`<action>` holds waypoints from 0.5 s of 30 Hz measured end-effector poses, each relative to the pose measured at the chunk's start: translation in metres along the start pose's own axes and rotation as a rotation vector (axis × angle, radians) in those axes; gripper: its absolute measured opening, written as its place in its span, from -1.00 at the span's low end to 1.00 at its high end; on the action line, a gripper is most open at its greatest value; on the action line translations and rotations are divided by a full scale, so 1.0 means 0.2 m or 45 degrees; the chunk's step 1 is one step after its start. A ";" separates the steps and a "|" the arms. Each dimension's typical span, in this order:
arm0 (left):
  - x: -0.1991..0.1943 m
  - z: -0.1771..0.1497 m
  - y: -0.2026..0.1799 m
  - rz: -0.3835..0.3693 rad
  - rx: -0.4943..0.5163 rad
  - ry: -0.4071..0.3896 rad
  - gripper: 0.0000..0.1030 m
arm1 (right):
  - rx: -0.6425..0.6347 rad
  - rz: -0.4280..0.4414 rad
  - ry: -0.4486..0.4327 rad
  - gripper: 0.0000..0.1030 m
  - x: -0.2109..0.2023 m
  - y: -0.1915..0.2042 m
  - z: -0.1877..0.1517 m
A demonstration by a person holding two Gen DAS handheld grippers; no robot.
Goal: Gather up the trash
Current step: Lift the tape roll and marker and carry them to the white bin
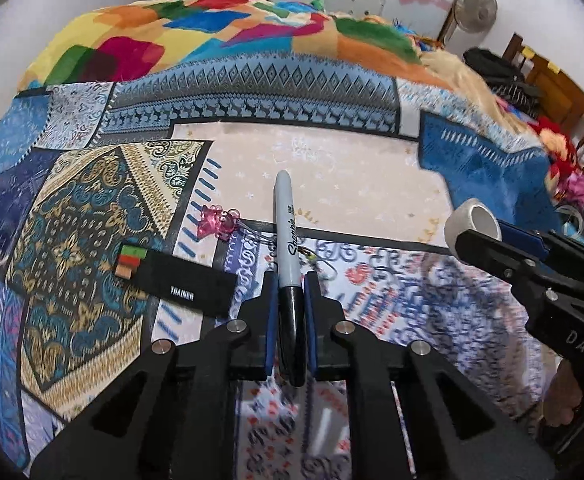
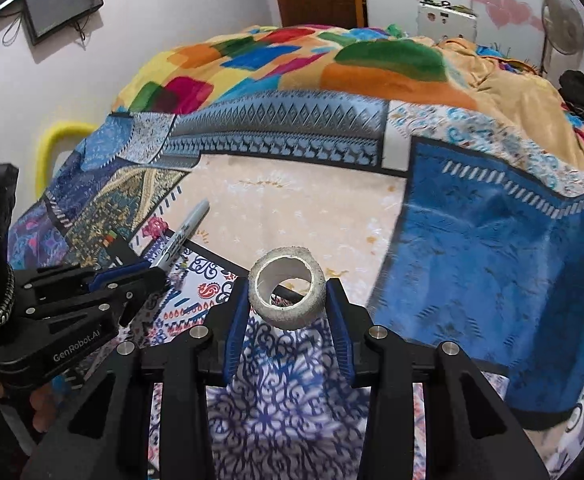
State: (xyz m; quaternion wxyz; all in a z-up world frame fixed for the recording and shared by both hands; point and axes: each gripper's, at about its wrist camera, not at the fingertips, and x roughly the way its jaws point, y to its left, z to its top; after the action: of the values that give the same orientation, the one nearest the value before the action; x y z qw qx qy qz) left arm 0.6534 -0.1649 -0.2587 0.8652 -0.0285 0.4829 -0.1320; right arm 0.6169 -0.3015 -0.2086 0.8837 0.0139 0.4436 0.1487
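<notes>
Both pickups look done: the left gripper [image 1: 291,280] clamps a marker [image 1: 286,236] and the right gripper [image 2: 288,292] a tape roll [image 2: 287,293], both lifted over the bed's [image 2: 311,208] near edge (no bin visible), so next comes carrying them off.

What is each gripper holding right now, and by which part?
Left gripper: black marker, by its cap end. Right gripper: roll of tape, fingers on its outer sides.

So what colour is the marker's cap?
Black; the Sharpie marker has a grey barrel. Left wrist view shows it best.
</notes>
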 end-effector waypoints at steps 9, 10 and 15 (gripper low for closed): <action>-0.44 -0.04 -0.15 -0.013 0.027 -0.117 -0.78 | -0.044 -0.008 -0.117 -0.32 -0.38 0.12 0.04; -0.50 -0.04 -0.16 -0.016 0.030 -0.131 -0.78 | -0.050 -0.007 -0.129 -0.32 -0.42 0.13 0.04; -0.84 -0.08 -0.24 0.005 0.050 -0.230 -0.78 | -0.092 0.015 -0.197 -0.32 -0.67 0.26 0.03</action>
State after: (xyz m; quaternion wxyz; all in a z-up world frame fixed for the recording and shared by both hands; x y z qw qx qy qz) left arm 0.5459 -0.1678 -0.1198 0.9059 -0.0225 0.4003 -0.1366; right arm 0.5329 -0.2887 -0.0928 0.9143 -0.0041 0.3682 0.1684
